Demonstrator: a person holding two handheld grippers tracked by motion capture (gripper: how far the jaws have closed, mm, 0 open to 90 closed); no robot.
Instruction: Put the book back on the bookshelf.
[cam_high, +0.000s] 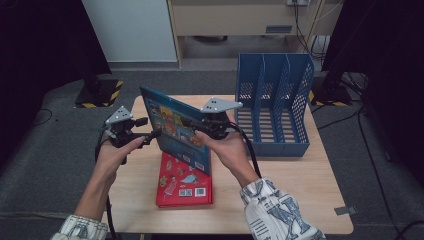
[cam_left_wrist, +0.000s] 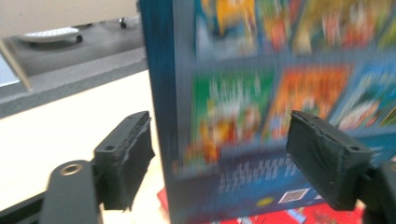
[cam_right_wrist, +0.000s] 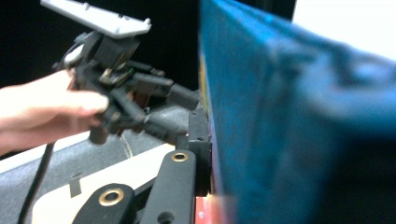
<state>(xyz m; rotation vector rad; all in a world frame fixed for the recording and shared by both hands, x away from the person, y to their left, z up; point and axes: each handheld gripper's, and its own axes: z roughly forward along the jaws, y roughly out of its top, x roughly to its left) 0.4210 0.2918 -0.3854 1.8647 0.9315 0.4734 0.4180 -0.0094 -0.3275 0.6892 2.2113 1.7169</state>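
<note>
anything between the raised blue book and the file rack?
Nothing: in the high view, bare table separates the blue book, clamped by the right gripper, from the file rack.

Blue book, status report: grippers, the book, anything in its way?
Right gripper shut on blue book, held tilted above red book. Left gripper open at its edge. Blue file rack beyond, path unobstructed.

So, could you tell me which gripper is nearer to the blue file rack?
Right. The right gripper, clamped on the tilted blue book, sits just beside the blue file rack. The left gripper is across the book, farther away.
</note>
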